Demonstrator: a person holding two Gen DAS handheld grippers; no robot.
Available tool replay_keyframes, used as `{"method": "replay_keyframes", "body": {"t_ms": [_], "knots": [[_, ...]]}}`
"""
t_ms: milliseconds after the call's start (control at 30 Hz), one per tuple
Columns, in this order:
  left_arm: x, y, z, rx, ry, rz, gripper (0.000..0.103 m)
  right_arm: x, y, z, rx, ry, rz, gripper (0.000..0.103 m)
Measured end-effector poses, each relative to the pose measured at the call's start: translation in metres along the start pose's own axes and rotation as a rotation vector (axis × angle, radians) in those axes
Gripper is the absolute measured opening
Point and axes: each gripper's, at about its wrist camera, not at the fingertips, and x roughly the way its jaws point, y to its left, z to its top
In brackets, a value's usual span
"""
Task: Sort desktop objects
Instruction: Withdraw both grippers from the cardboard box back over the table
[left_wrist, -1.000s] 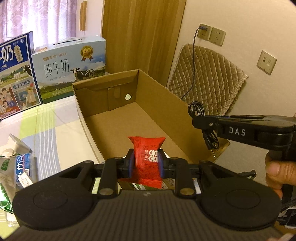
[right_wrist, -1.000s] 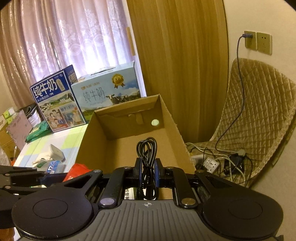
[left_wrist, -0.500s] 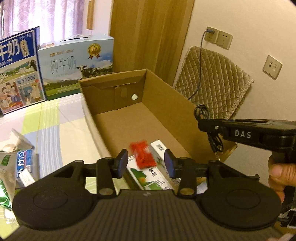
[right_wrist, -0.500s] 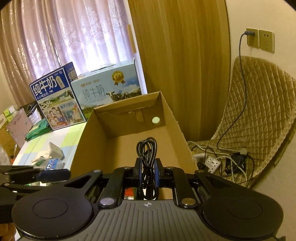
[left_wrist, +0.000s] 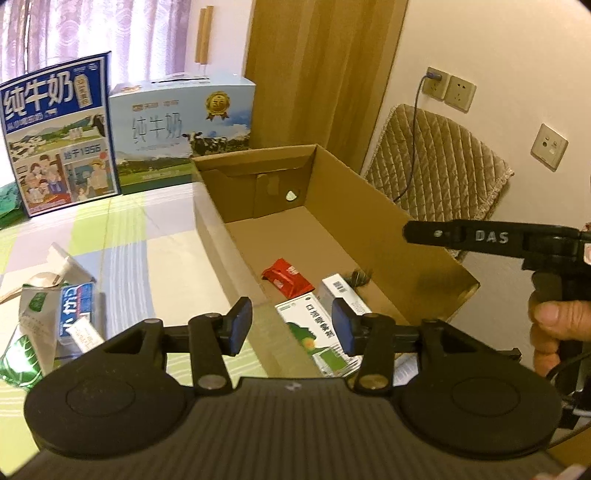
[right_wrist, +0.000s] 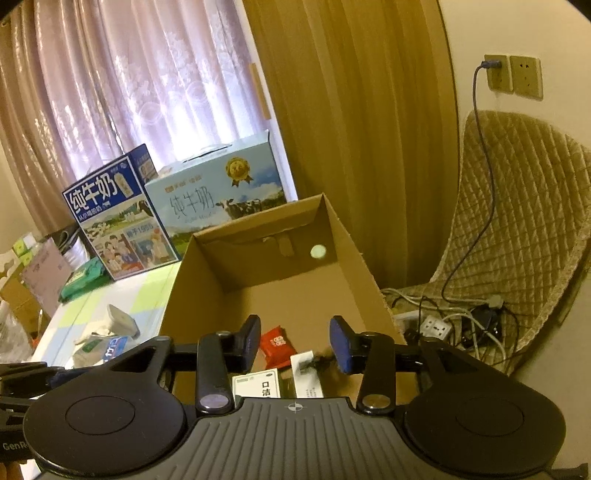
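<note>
In carton (left_wrist: 373, 206), near end: red packet (left_wrist: 286, 277) flat on floor; beside it green-white box (left_wrist: 314, 334), white box (left_wrist: 341, 293); dark cable (left_wrist: 360, 276) by right wall, blurred. Above near end: left gripper (left_wrist: 291, 325), pads wide apart, empty; right gripper (right_wrist: 295, 343), pads wide apart, empty. On table (left_wrist: 159, 251) left of carton: milk pouch (left_wrist: 37, 314), blue pack (left_wrist: 75, 308). Behind: two milk cases (left_wrist: 177, 133).

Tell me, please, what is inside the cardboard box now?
Inside the box lie a red packet, a green-and-white carton, a white carton and a dark cable bundle, blurred. The left gripper hides the near end of the box floor.
</note>
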Motion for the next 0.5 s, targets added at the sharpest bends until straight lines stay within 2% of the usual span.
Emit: {"method": "replay_keyframes", "body": {"t_ms": [200, 500], "knots": [[-0.022, 0.014, -0.012, -0.025, -0.009, 0.023, 0.047, -0.023, 0.004, -0.002, 0.005, -0.022, 0.001, 0.043], [-0.072, 0.044, -0.032, -0.059, -0.035, 0.081, 0.054, -0.061, 0.033, -0.003, 0.000, -0.061, 0.023, 0.059]]}}
